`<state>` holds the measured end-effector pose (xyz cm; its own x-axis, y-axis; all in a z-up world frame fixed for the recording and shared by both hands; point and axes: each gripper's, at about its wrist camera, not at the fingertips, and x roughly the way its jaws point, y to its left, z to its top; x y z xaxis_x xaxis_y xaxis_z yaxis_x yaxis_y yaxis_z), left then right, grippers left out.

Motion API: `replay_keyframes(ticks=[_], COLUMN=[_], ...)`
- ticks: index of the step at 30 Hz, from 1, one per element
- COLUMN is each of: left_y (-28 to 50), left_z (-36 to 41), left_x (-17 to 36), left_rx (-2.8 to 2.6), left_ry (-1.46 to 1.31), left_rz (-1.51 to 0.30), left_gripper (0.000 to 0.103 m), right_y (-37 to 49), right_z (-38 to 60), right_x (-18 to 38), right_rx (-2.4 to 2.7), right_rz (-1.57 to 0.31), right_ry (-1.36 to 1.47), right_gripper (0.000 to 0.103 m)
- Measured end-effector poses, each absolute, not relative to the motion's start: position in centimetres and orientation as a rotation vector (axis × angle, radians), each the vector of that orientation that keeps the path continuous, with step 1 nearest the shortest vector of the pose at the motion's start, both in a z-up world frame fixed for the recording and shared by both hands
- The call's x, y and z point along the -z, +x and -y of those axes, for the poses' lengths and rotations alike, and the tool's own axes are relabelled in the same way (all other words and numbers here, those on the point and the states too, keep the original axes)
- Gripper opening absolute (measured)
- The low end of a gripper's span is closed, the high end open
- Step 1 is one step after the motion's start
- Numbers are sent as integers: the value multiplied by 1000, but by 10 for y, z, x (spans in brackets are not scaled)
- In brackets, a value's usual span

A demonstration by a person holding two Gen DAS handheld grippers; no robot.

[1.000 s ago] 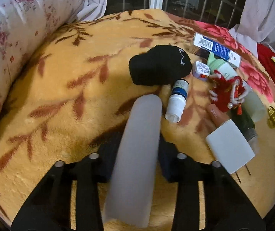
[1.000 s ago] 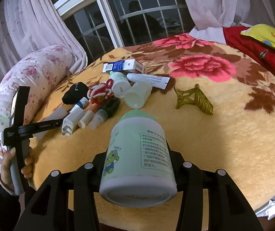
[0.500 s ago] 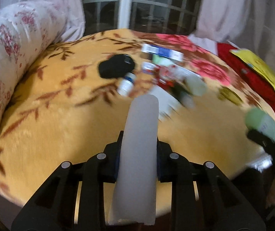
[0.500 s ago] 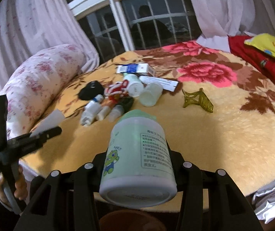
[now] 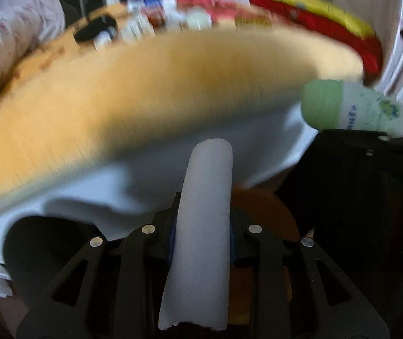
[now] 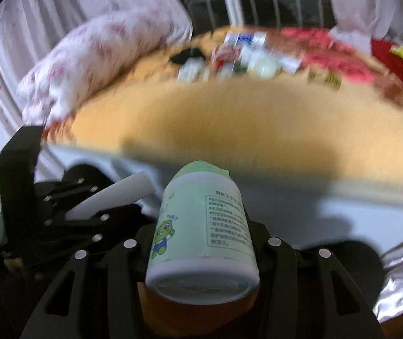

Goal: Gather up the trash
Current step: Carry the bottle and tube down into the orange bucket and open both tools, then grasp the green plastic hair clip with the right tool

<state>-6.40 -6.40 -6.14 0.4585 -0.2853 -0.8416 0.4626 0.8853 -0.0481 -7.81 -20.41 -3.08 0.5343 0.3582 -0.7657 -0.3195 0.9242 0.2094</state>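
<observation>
My left gripper (image 5: 201, 223) is shut on a pale translucent tube (image 5: 201, 226) that sticks out forward between the jaws. My right gripper (image 6: 204, 234) is shut on a green-capped white bottle (image 6: 201, 226) with a cartoon frog label. Both hang past the near edge of the bed, above a brown round container (image 5: 266, 214) on the floor; it also shows under the bottle as the brown container (image 6: 201, 313). In the left wrist view the bottle (image 5: 351, 107) appears at right. In the right wrist view the tube (image 6: 111, 197) and the left gripper (image 6: 68, 217) sit at left.
The yellow floral blanket (image 6: 229, 118) covers the bed; a heap of small bottles, a box and a black object (image 6: 229, 56) lies at its far side, blurred. A flowered pillow (image 6: 88, 65) lies at the left. A white sheet (image 5: 173, 155) hangs off the bed's near edge.
Both grippers have pulled back from over the bed to beyond its near edge and tipped downward, carrying the tube and the bottle. The brown container has come into view beneath them.
</observation>
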Motion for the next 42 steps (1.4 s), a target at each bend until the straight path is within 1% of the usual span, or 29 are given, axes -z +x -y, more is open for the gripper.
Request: replay_keyframes(ticks=[4,11,13,14,15,16,17,23,27,31,33,36,37,38,41,42], left_y=[-64,-49,-45,-43,-42,-43,-43,-40,-46,-49,-52,-54,-54,-53,-47,-44], left_z=[63,67,69,70,70,70,68,62,72,70,69,65,65,64,61,60], left_x=[92,115,122,126,128,129,129,128,124,117,102,71,59,51,22,15], left_rx=[495,438,416,411,402,395,398,403,397,391,399,416,420,421,430,430], left_ry=[161,224,249,256,262,265,260,246,252,258,250,247,251,251,223,209], left_rz=[-1125,-1214,-1244,-1261,-1273,-1278,-1278,-1286,-1262,-1225,-1187,-1101,-1066,-1044,-976,-957], left_gripper=[26,27,33,43,56,62,64,64,64,64,64,65,66,69,71,73], right_y=[-88,-77,-72,-72,-70,-70,-70,-72,-72,-77,-81,-80,-74,-67,-32,-15], right_z=[198,186,183,184,182,182,182,188,191,196,202,214,222,223,250,259], right_x=[61,102,112,115,119,121,120,116,108,88,68,26,6,1,-30,-35], right_rx=[-404,-398,-387,-381,-372,-358,-356,-350,-341,-347,-364,-379,-366,-353,-252,-215], right_rz=[-1025,-1152,-1183,-1191,-1199,-1198,-1195,-1183,-1163,-1124,-1084,-973,-916,-887,-778,-753], right_ry=[21,-14,-42,-53,-68,-81,-81,-60,-45,-22,1,21,19,19,4,3], right_gripper=[46,46,46,50,54,61,61,61,61,61,61,62,68,72,72,72])
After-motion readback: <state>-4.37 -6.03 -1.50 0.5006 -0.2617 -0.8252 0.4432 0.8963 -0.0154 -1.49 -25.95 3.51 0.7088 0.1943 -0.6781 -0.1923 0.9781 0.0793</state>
